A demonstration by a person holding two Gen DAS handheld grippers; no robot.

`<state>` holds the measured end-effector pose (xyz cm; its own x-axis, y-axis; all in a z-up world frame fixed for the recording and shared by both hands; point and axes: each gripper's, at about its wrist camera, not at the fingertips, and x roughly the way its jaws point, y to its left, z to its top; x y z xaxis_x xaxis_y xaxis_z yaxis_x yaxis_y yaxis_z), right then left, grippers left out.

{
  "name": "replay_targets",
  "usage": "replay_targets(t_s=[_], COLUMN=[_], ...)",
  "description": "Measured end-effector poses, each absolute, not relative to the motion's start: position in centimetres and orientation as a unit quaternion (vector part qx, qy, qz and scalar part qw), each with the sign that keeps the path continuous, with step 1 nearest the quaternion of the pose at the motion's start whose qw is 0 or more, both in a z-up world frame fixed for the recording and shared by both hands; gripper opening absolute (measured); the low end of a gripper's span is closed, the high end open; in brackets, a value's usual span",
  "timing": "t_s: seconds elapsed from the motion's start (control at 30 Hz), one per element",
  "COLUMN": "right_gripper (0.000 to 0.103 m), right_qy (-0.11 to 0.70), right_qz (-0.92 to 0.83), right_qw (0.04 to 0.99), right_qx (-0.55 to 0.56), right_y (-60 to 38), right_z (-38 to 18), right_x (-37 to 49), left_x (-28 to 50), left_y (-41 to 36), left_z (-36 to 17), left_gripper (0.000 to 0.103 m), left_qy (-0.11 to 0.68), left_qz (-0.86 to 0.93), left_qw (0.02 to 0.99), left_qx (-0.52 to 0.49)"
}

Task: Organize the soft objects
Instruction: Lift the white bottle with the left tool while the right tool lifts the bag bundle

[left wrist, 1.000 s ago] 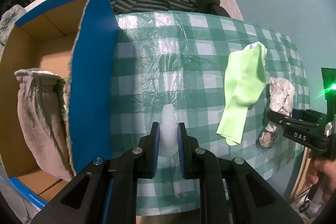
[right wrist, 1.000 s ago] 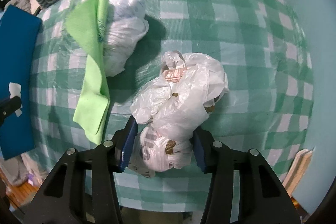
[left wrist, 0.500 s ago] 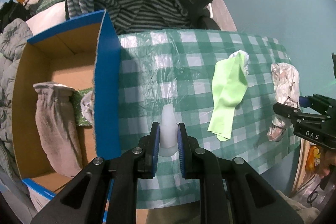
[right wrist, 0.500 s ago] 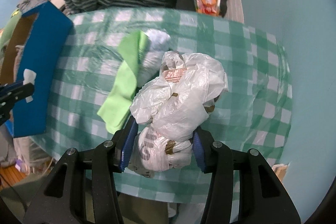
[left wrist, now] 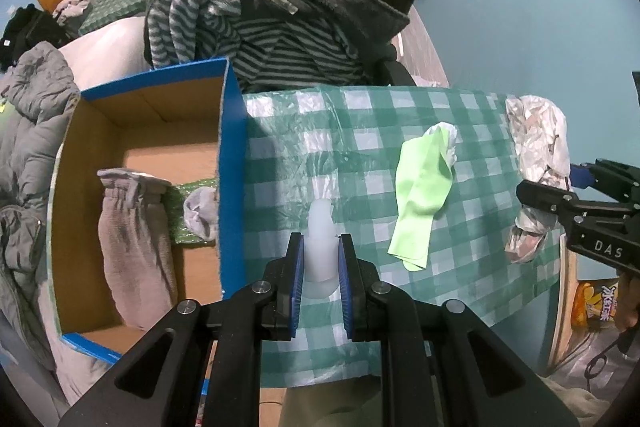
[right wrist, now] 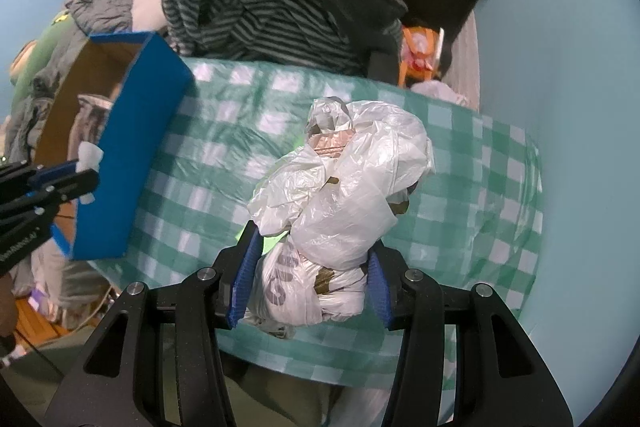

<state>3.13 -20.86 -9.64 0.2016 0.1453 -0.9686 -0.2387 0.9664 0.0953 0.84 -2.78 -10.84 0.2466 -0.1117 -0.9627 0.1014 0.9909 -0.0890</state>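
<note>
Green-and-white checked plastic covers the table [left wrist: 360,115], with a teal wall behind it and a chair heaped with striped and dark fleece clothes [left wrist: 280,23] at its far edge. Against the table's left edge stands a blue-sided cardboard box [left wrist: 232,163], open on top; inside lie a grey fleece piece [left wrist: 132,247], a green sparkly item and a pale sock.

The left gripper [left wrist: 322,281] hangs above the table's near edge, just beside the box wall, its blue-padded jaws drawn in narrowly and pinching a small translucent white soft piece [left wrist: 320,231] that stands up between them.

The right gripper [right wrist: 312,283] is held above the table's right side, jaws spread wide and clamped on the lower part of a crumpled white plastic bag bundle [right wrist: 344,195], which bulges up past the fingertips.

A lime-green cloth [left wrist: 420,203] lies flat toward the middle-right of the table, its far end draped over a small white plastic wad [left wrist: 450,137].
</note>
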Motion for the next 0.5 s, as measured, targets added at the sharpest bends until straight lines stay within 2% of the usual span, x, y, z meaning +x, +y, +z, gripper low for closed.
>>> replay_targets(t_s=[0.5], right_gripper=[0.049], right_qy=[0.596], right_qz=[0.17], right_qw=[0.783], right_qx=[-0.049], right_y=[-17.3], right_z=[-5.8], right_x=[4.3], left_x=[0.5], left_y=[-0.1], left_z=[-7.8], left_gripper=[0.016], left_qy=[0.595], left_qz=[-0.044], left_qw=[0.803], left_qx=[-0.019])
